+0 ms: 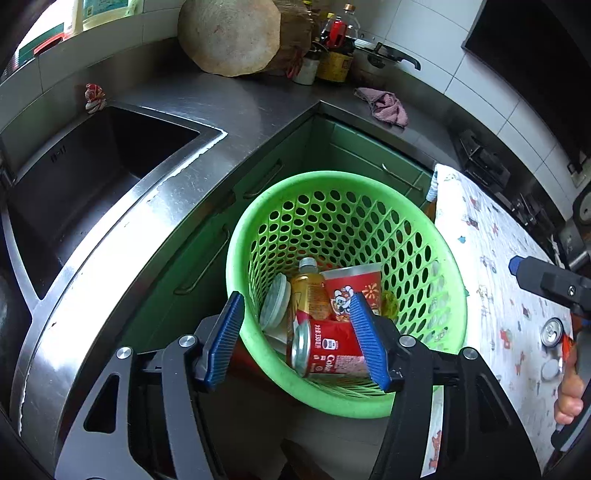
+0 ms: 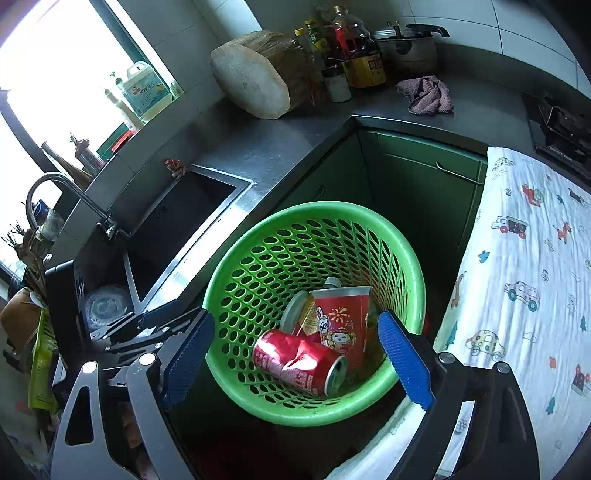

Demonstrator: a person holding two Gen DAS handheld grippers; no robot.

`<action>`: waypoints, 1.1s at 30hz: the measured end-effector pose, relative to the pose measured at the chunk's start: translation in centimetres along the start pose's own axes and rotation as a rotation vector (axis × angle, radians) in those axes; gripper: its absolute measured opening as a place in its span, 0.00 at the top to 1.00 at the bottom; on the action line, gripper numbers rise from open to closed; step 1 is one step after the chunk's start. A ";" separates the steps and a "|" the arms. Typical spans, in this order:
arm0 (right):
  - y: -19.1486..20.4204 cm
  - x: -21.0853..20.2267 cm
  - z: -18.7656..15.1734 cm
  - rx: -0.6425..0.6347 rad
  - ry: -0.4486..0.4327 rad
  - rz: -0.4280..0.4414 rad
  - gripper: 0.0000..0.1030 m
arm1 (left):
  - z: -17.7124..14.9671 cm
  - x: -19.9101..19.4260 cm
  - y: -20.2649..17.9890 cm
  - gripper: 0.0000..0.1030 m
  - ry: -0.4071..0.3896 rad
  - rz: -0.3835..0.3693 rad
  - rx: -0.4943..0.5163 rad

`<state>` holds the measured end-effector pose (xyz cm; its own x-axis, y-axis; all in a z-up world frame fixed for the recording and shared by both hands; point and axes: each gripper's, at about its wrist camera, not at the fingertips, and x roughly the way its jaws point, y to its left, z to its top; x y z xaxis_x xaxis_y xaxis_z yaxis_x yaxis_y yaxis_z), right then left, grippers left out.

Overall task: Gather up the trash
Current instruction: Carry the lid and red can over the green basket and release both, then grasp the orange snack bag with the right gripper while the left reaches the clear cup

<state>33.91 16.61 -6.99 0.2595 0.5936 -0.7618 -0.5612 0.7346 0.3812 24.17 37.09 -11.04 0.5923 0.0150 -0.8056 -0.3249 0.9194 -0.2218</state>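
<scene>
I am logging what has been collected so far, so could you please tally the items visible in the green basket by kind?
Crushed red cola can: 1
Red paper cup: 1
Amber drink bottle: 1
White round lid: 1
Total visible in the green basket: 4

A home kitchen: steel sink (image 1: 92, 177), chopping block (image 1: 229, 35), sauce bottles (image 2: 354, 48).

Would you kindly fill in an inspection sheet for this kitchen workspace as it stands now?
Surface: steel counter with sink; patterned cloth to the right.
Job's things: green basket holds a dented red can, red cup, bottle.
Clutter: rag, chopping block, bottles, pot.
Grippers: left gripper and right gripper open, empty, over the basket.
Cables: nothing seen.
Surroundings: window, tiled wall.
</scene>
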 end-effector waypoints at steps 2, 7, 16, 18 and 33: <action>-0.4 -1.3 -0.9 -0.011 -0.010 -0.020 0.15 | -0.2 -0.7 -0.7 0.34 -0.009 -0.004 0.013; -2.6 -5.3 -3.9 -0.021 -0.030 -0.058 0.14 | -1.1 -2.7 -3.3 0.24 -0.036 -0.031 0.031; -10.0 -14.4 -10.1 0.023 -0.070 -0.197 0.12 | -4.0 -5.8 -10.2 0.15 -0.067 -0.081 0.081; -12.4 -16.7 -11.3 0.048 -0.083 -0.253 0.12 | -4.9 -6.1 -12.0 0.15 -0.061 -0.103 0.096; -26.9 -25.5 -18.7 0.271 -0.113 -0.456 0.09 | -10.2 -6.0 -23.0 0.10 0.018 -0.195 0.262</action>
<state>27.72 -24.43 -7.57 0.5210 0.2155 -0.8259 -0.1528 0.9755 0.1581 20.57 11.82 -6.77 0.6104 -0.1760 -0.7723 -0.0049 0.9742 -0.2258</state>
